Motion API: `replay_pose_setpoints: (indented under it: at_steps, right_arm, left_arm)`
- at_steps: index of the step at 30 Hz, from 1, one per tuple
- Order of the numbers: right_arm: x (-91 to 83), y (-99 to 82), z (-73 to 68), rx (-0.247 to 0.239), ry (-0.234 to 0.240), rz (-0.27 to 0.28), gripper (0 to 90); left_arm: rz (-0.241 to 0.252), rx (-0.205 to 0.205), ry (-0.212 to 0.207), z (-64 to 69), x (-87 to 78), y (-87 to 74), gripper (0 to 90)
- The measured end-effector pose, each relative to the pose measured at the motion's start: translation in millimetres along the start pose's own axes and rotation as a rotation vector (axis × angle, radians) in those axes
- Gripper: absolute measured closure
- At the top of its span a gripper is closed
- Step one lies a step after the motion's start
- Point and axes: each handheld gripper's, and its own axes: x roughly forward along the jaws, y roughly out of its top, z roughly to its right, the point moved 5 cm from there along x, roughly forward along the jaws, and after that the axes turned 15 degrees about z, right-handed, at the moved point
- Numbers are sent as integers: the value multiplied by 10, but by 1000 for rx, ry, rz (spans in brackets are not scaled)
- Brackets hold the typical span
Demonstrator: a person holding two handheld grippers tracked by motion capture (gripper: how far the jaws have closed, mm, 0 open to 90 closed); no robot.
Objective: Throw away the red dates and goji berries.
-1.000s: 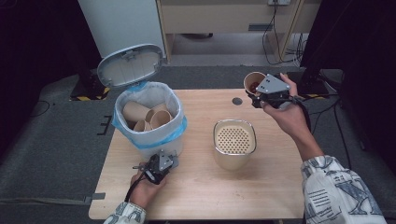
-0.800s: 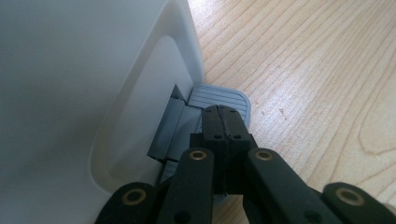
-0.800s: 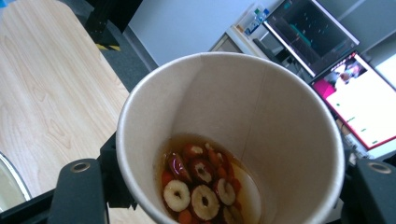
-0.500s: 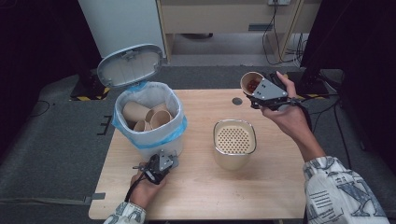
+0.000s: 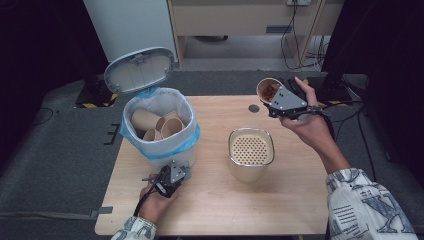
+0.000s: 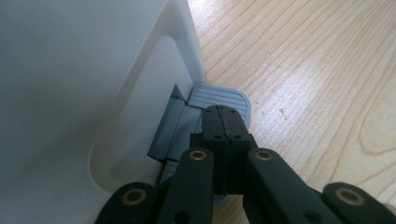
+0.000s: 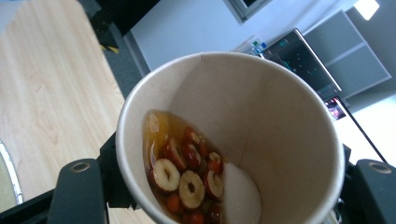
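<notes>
My right gripper is raised over the table's far right corner, shut on a paper cup. In the right gripper view the cup is tilted and holds amber liquid, red date slices and a white lump. Black fingers press its sides. My left gripper is low at the front of the white pedal bin. In the left gripper view its jaws are shut with nothing between them, and the tips rest on the grey foot pedal.
The bin's lid stands open, and several empty paper cups lie inside its blue liner. A cream container with a perforated strainer top stands mid-table. A small dark disc lies near the far edge.
My right gripper has shifted slightly to the left with the cup. The left gripper and the bin lid have not moved.
</notes>
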Motion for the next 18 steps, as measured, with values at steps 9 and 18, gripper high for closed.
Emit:
replay_pose_setpoints:
  at_steps: [9,18]
  right_arm:
    - [-25,35,24,-6,-7,-4,291]
    - [-32,79,-24,-27,13,0,290]
  left_arm:
    - [0,0,0,0,0,0,899]
    - [3,-1,1,1,2,0,899]
